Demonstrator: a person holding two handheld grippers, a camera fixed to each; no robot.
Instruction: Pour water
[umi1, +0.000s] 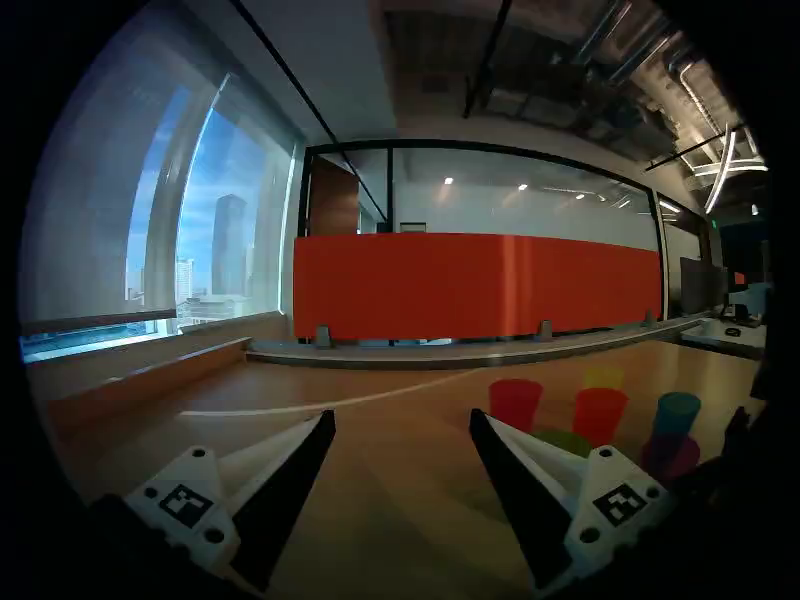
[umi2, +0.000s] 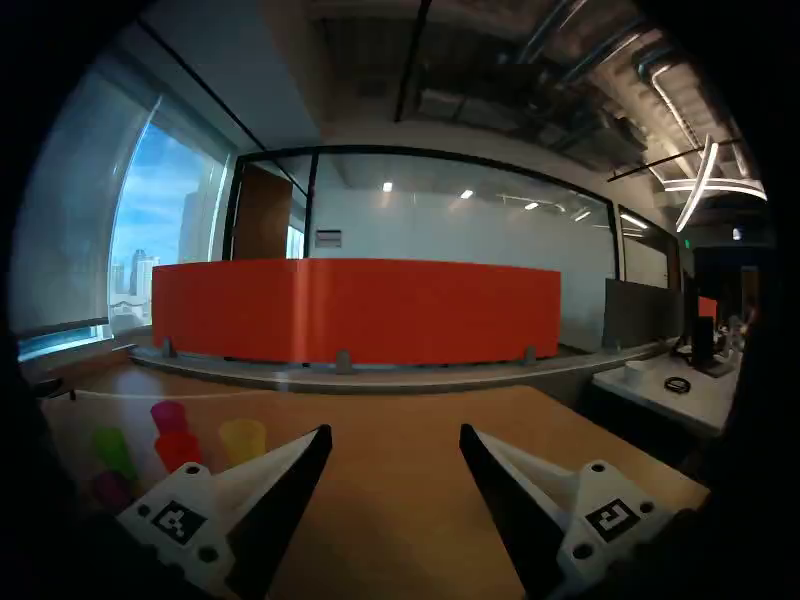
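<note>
Several coloured plastic cups stand in a cluster on the wooden table (umi1: 400, 500). In the left gripper view they sit to the right of my fingers: a red cup (umi1: 515, 402), an orange cup (umi1: 599, 414), a yellow cup (umi1: 603, 377), a blue cup (umi1: 677, 414), a purple cup (umi1: 672, 456) and a green one (umi1: 562, 441) partly behind the right finger. My left gripper (umi1: 402, 425) is open and holds nothing. In the right gripper view the cups sit at the left: pink (umi2: 169, 416), orange (umi2: 178, 449), yellow (umi2: 242, 439), green (umi2: 112, 451). My right gripper (umi2: 394, 436) is open, empty.
An orange partition (umi1: 470, 283) stands along the table's far edge, with a glass wall behind it. Large windows (umi1: 215, 250) line the left side. A neighbouring desk (umi2: 670, 390) with a monitor and small items lies to the right.
</note>
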